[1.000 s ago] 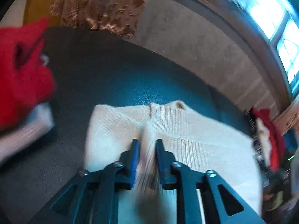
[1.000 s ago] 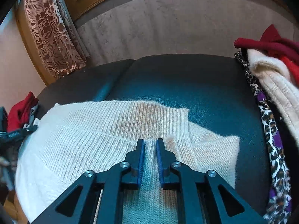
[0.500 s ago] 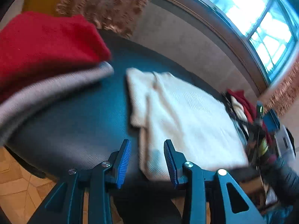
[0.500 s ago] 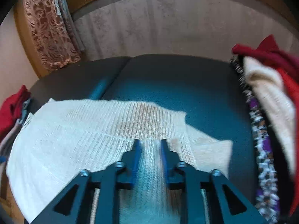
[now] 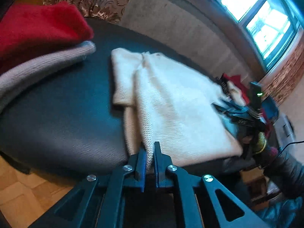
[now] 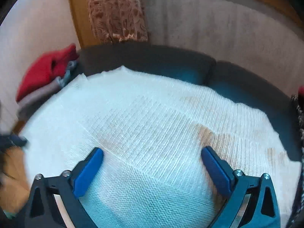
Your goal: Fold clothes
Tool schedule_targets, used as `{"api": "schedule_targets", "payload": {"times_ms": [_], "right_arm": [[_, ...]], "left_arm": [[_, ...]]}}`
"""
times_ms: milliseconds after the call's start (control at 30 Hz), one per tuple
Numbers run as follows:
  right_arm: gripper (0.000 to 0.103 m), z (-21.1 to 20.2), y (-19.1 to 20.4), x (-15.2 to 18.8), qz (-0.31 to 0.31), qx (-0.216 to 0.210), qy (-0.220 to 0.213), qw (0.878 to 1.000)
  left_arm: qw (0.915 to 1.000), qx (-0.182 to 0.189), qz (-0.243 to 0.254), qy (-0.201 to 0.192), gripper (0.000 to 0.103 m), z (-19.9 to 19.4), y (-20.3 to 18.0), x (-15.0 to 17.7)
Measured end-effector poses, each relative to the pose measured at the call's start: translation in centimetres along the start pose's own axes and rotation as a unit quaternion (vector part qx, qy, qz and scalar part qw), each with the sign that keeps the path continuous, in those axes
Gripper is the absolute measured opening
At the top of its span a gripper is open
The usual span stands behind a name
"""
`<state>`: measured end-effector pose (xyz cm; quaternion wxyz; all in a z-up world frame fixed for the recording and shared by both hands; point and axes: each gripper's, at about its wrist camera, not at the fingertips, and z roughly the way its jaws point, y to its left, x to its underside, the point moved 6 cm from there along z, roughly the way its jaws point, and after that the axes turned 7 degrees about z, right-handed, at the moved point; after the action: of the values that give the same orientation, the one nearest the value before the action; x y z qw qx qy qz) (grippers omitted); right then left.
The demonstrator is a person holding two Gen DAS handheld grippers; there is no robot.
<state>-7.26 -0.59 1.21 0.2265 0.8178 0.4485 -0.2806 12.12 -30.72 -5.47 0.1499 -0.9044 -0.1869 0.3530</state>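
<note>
Left jaws clamped on near hem of cream sweater [image 5: 171,104]; right jaws spread wide, sweater between them.

patterned curtain [image 6: 117,11], bright window [image 5: 266,17], parquet floor [image 5: 22,190]

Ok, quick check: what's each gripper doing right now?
Left gripper: shut on the near edge of the cream sweater.
Right gripper: open, fingers spread wide over the sweater, holding nothing.
</note>
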Motion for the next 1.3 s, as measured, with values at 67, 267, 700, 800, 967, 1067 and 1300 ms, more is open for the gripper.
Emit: {"api": "schedule_targets", "payload": {"times_ms": [67,267,700,800,967,1067,1300], "right_arm": [[0.103,0.0,0.2,-0.2,-0.002,-0.003,-0.005,1.0],[0.103,0.1,0.5,-0.6,-0.002,-0.006,-0.012,1.0],[0.103,0.2,0.6,0.5,0.001,-0.004,-0.018,1.0],[0.103,0.2,0.7,0.5,-0.001,0.0,-0.018,1.0],[0.103,0.3,1.2,0.4,-0.007,0.013,-0.015,1.0],[0.103,-0.4,1.5,1.0,0.0,0.027,-0.022,0.999],[0.103,-4.4,0.4,2.9,0.057,-0.038,-0.033,0.997]], "left_arm": [[0.9999,-0.011,0.007,0.007,0.004,-0.1,0.2,0.5],[0.999,-0.039,0.006,0.022,0.008,-1.1,0.4,1.5],[0.9937,-0.107,-0.02,-0.028,0.03,3.3,-2.1,-3.4],[0.9908,-0.123,0.023,-0.052,0.03,3.4,-2.1,-2.7],[0.9821,-0.175,0.054,-0.042,0.031,4.7,-2.4,-4.0],[0.9815,-0.19,0.024,-0.013,0.031,5.4,-1.9,-6.1],[0.978,-0.181,0.096,-0.041,0.032,4.9,-9.7,-8.8]]}}
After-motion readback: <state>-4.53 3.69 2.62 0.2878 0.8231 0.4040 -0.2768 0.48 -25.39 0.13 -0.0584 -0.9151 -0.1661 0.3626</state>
